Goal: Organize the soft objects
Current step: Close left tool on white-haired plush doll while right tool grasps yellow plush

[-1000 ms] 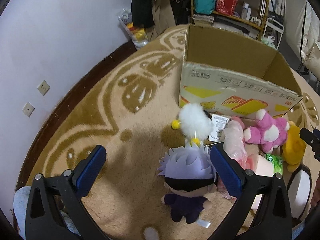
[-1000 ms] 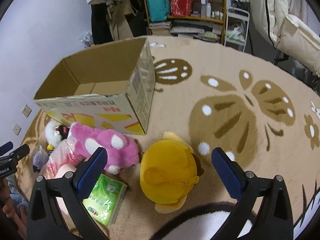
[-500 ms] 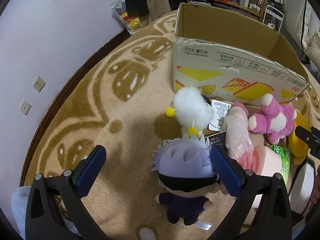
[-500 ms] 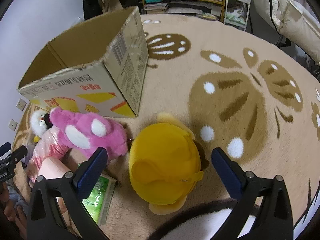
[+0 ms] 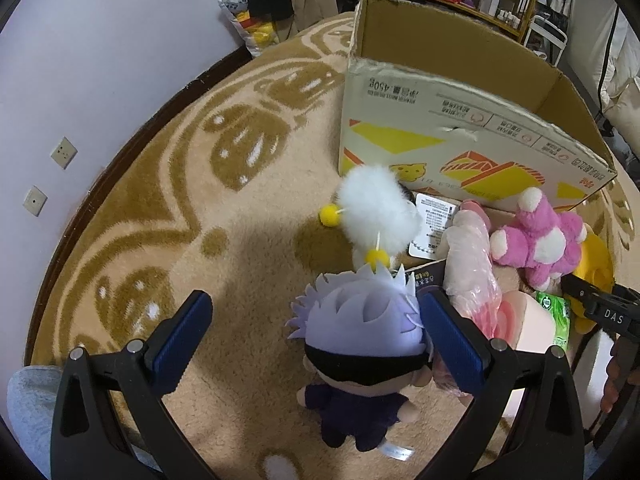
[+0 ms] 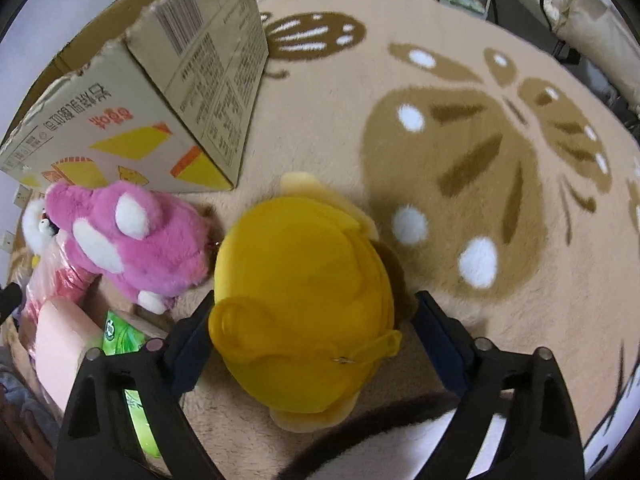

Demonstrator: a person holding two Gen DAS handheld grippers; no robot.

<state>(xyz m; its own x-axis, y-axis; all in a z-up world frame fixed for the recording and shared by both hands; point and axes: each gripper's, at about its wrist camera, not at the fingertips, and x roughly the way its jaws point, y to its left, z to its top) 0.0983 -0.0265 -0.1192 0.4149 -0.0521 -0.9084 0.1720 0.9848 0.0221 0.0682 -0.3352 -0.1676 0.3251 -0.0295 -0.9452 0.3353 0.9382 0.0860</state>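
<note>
Right gripper (image 6: 310,338), lower centre, had just been closing, jaws wide, straddling the yellow plush (image 6: 300,292), not visibly pressing it.

Left gripper (image 5: 316,340) stood wide open.

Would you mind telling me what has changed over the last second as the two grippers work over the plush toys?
The right gripper has come down around the yellow plush, and its jaws have just been closing, the plush between them. The left gripper sank slightly toward the purple-haired doll, jaws open. The cardboard box and pink plush stayed put.
</note>
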